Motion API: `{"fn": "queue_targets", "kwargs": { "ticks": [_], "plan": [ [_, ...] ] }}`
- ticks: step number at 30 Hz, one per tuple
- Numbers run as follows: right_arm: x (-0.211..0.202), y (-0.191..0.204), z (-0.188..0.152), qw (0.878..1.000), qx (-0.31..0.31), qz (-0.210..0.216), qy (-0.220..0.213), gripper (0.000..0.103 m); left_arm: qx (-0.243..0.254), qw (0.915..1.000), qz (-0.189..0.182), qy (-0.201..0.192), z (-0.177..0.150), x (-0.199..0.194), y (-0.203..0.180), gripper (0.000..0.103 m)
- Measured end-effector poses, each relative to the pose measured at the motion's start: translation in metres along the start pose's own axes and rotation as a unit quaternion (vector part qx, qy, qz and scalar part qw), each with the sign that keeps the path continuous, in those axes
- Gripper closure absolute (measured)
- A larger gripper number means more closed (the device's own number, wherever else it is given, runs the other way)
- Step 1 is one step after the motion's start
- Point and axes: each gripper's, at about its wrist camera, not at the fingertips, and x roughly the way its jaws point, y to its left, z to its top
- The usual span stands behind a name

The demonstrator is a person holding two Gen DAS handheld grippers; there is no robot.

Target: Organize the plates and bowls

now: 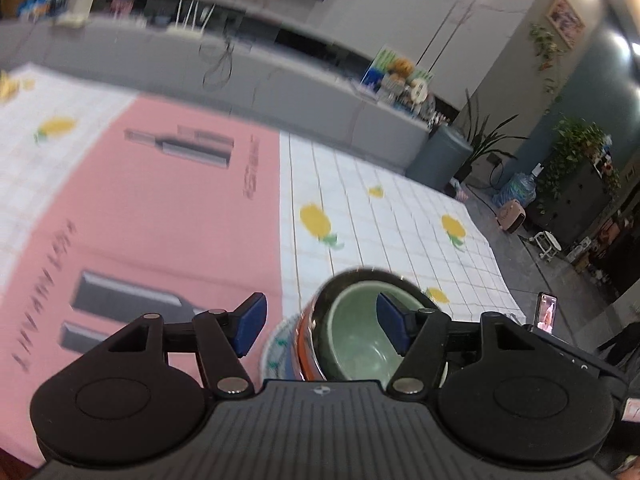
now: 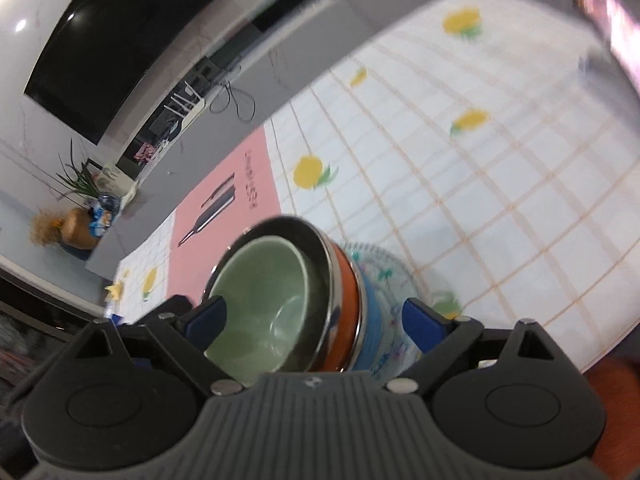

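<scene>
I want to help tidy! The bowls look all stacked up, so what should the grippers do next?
Probably lift both away. The green bowl sits nested in the steel bowl on the patterned plate, and the left gripper and right gripper are open, gripping nothing.

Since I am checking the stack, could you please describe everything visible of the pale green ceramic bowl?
The pale green ceramic bowl looks glazed and glossy, round with a smooth, empty inside. It sits nested, mouth up, inside a larger steel-rimmed orange bowl, topping a stack on a patterned plate on the checked tablecloth. In both wrist views a blue pad overlaps its rim; whether it touches cannot be told.
</scene>
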Motion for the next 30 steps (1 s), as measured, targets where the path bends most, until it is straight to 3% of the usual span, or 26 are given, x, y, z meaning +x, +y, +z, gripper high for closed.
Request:
{"fn": "queue_targets", "kwargs": {
  "ticks": [5, 10, 15, 18, 26, 28, 30],
  "plan": [
    [-0.029, 0.029, -0.004, 0.995, -0.079, -0.023, -0.057, 0.009, 0.067, 0.9965, 0.019, -0.046, 0.006, -0.033, -0.009, 0.028],
    [-0.06, 0.061, -0.018, 0.979, -0.167, -0.031, -0.112, 0.008, 0.103, 0.9901, 0.035, -0.088, 0.006, -0.065, -0.008, 0.028],
    [-0.081, 0.081, -0.034, 0.965, -0.217, -0.035, -0.145, 0.006, 0.166, 0.9738, 0.062, -0.142, -0.006, -0.1, -0.006, 0.028],
    [-0.089, 0.089, -0.047, 0.959, -0.238, -0.037, -0.151, 0.005, 0.192, 0.9665, 0.08, -0.15, -0.014, -0.117, -0.005, 0.028],
    [-0.106, 0.103, -0.098, 0.937, -0.303, -0.016, -0.174, 0.003, 0.212, 0.9592, 0.093, -0.162, -0.037, -0.132, 0.0, 0.028],
    [-0.109, 0.104, -0.112, 0.93, -0.32, -0.018, -0.179, 0.003, 0.228, 0.9576, 0.088, -0.153, -0.047, -0.132, 0.002, 0.028],
    [-0.11, 0.102, -0.124, 0.927, -0.327, -0.024, -0.18, 0.003, 0.228, 0.9611, 0.082, -0.132, -0.057, -0.129, 0.005, 0.028]
  ]
}}
